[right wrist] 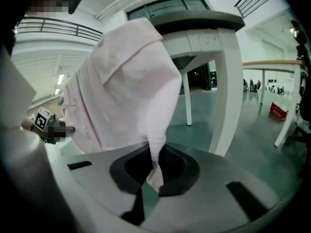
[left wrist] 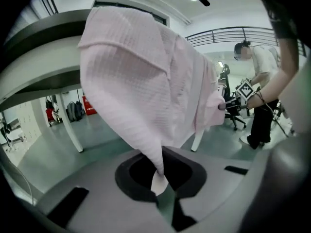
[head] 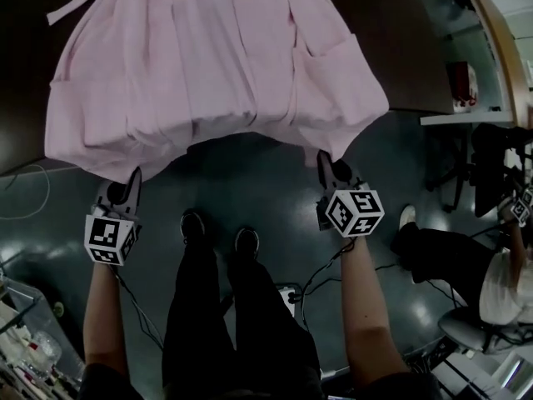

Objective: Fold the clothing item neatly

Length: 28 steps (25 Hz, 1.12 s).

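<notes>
Desk (head: 400, 73): dark top, carrying most of the item. Item: pink garment (head: 208, 65), robe-like, in a waffle-textured cloth. It is spread lengthwise on the desk, and its hem passes the near edge and hangs above the floor. Handling, as judged: light, soft and wholly limp, so it will sag between any two holds and keep no shape of its own. The textured weave looks unlikely to slip from a pinch, and the cloth is not fragile. Fittings: two patch pockets, one (head: 337, 73) near the right hem corner, which add thickness at the folds. A loose tie (head: 71, 7) toward the far left may trail. Best holds: the two hem corners, kept level and taut so the cloth folds flat. Left tongs (head: 133, 177): clamped on the left hem corner, cloth pinched between the jaws. Right tongs (head: 325, 161): likewise closed on the right hem corner.
</notes>
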Available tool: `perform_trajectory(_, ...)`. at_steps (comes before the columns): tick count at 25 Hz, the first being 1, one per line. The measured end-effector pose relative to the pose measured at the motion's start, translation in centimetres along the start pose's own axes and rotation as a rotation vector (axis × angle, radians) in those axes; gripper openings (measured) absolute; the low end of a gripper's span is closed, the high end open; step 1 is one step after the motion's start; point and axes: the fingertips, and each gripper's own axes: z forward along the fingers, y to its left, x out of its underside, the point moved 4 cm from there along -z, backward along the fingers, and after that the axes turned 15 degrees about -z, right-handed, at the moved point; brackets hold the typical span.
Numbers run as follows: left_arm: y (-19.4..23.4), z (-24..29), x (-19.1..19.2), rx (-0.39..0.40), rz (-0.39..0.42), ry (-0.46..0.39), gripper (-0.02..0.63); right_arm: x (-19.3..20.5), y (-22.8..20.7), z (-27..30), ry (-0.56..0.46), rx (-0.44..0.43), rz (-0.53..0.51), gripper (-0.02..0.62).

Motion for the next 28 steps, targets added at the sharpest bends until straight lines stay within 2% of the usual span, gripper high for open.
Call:
perform_trajectory(4, -3.3, -4.4, -1.8, 0.054, -0.009, 0.046, 0.025, -2.4, 1.8, -5.8, 0.008, -0.043, -0.017, 0.002)
perform_trajectory(7, -5.9, -8.5, -4.0, 0.085, -0.074, 0.046, 0.025, -5.8, 2.5, -9.7, -0.005, -0.086, -0.018, 0.002)
perform_trajectory(11, -8.9, -14.3, -9.4, 0.139, -0.133, -0.025, 0.025, -12.2, 3.0, -13.6, -0.048, -0.168, -0.069, 0.002)
perform_trajectory(15, -10.4, -19.8, -16.1, 0.187, -0.16, -0.102, 0.025, -19.8, 4.2, -17.2, -0.135, -0.258, -0.158, 0.002)
perform_trajectory(20, -9.1, -24.2, -24.4, 0.216, -0.138, -0.217, 0.025, -29.7, 3.1, -19.4, -0.259, -0.283, -0.227, 0.002)
perform_trajectory(24, -5.6, -24.7, -31.0, 0.247, -0.145, -0.32, 0.025, -37.1, 1.1, -17.9, -0.341, -0.236, -0.226, 0.002)
perform_trajectory(28, -1.3, -22.4, -37.6, 0.282, -0.127, -0.393, 0.025, -43.4, -0.9, -14.2, -0.401, -0.161, -0.227, 0.002)
